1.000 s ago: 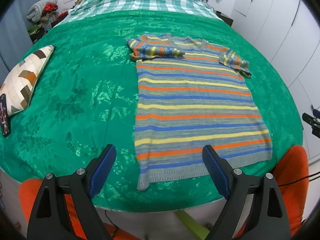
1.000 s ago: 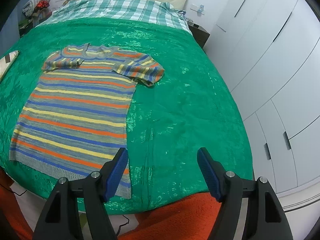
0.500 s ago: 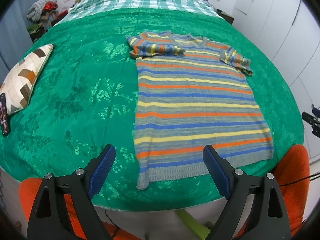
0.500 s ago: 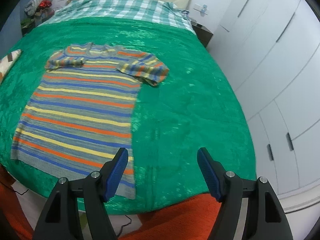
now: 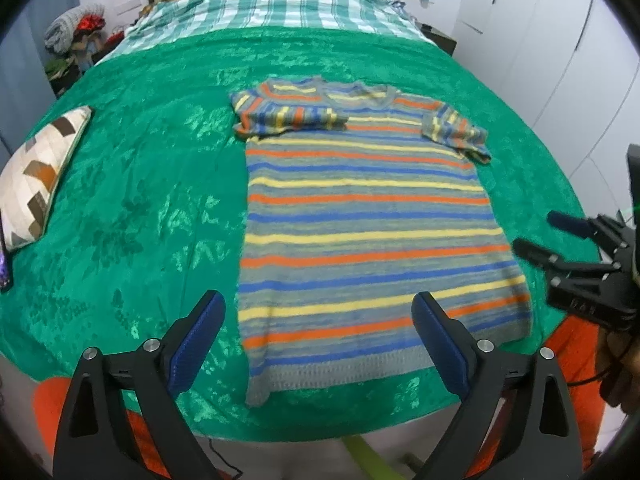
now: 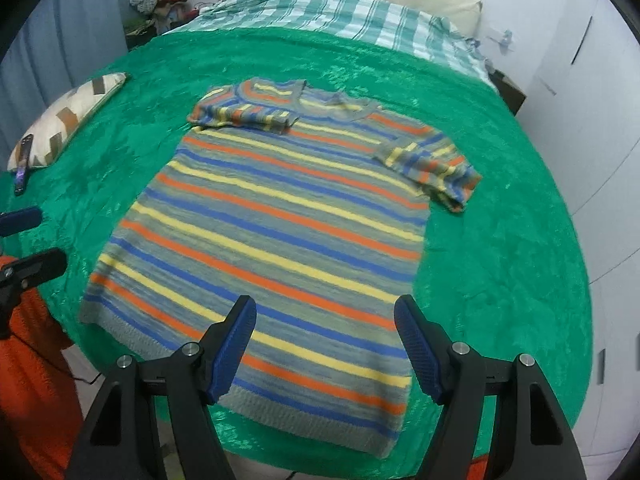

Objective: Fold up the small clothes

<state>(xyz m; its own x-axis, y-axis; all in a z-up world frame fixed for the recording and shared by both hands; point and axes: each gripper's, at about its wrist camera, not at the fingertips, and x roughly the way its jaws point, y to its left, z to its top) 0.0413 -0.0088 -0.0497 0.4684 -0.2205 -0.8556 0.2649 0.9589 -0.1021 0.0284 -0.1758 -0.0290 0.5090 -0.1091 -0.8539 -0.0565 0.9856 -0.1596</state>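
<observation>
While both sleeves lie folded inward, striped shirt [image 5: 360, 216] flat on green bedspread [image 5: 132, 200]; left tool [image 5: 318, 320] opening, right tool [image 6: 326, 328] agape, both empty.

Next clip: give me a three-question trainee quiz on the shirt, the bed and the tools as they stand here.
1. True or false: the shirt lies flat on the green blanket.
2. Which sleeve is folded in over the chest: the one nearer the cushion, or the other?
3. Is either the left tool or the right tool gripping cloth?

Key: 1 true. 2 the one nearer the cushion. 3 neither; the left tool's jaws are opening with nothing between them, and the right tool is open.
</observation>
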